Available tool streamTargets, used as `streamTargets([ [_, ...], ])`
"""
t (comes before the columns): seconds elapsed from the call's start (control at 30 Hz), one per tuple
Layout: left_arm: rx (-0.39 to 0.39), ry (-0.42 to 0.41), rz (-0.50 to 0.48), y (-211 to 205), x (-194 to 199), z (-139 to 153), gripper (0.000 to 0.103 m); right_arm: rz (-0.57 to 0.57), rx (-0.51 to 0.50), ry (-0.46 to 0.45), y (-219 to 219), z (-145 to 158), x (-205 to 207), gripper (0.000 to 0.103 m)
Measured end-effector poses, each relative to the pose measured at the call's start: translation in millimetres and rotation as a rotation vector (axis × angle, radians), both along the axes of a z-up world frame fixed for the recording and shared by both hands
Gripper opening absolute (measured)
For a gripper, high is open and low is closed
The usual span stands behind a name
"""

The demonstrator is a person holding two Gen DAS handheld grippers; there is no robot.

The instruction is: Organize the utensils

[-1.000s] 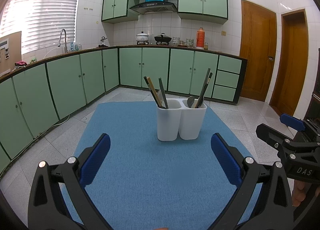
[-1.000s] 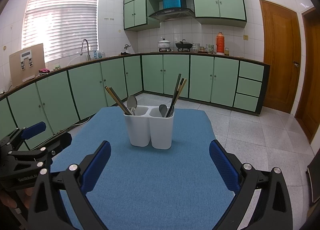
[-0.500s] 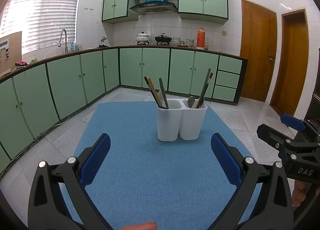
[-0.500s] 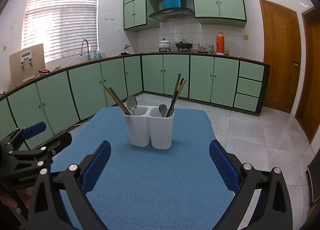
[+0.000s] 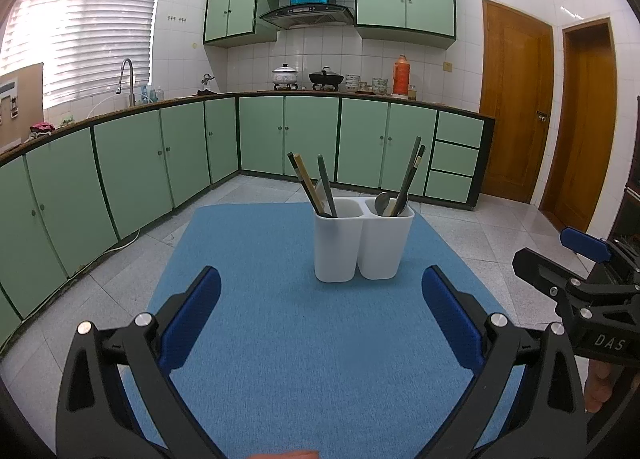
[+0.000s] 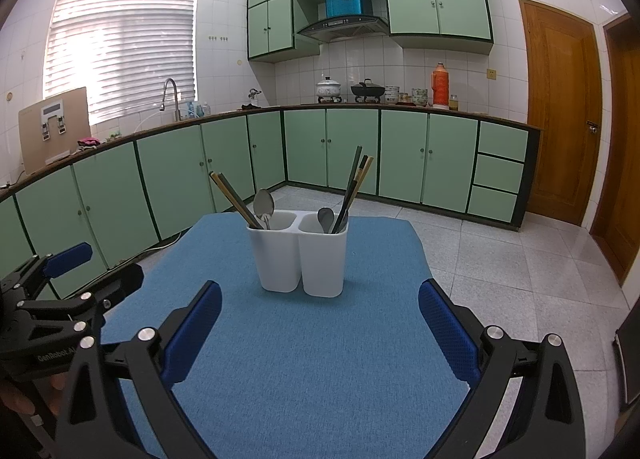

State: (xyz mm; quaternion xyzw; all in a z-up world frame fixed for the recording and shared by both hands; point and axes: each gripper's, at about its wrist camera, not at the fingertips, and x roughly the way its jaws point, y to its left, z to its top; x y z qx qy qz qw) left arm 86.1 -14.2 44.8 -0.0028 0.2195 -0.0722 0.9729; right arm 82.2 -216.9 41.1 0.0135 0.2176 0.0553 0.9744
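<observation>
A white two-compartment utensil holder (image 5: 362, 245) (image 6: 302, 257) stands on the blue table mat (image 5: 280, 339) (image 6: 312, 359). Chopsticks (image 5: 306, 183) (image 6: 232, 199) and a spoon (image 6: 264, 205) lean in its left compartment. More chopsticks (image 5: 412, 173) (image 6: 356, 183) and a spoon (image 5: 382, 203) (image 6: 325, 218) fill the right one. My left gripper (image 5: 320, 315) is open, well short of the holder, holding nothing. My right gripper (image 6: 319, 317) is open too and empty. Each gripper shows at the edge of the other's view, the right gripper (image 5: 576, 275) and the left gripper (image 6: 64, 291).
Green kitchen cabinets (image 5: 160, 167) run behind the table along the left and back. A counter holds pots (image 5: 285, 75), a red thermos (image 5: 401, 75) and a sink tap (image 5: 126, 77). Wooden doors (image 5: 516, 103) stand at the right. A fingertip (image 5: 286, 454) shows at the bottom edge.
</observation>
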Motion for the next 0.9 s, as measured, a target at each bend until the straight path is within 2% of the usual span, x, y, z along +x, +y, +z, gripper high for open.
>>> streamTargets([
  [0.9, 0.000, 0.000, -0.001, 0.1, -0.6, 1.2, 0.098, -0.003, 0.003, 0.001, 0.3, -5.1, -1.4, 0.097],
])
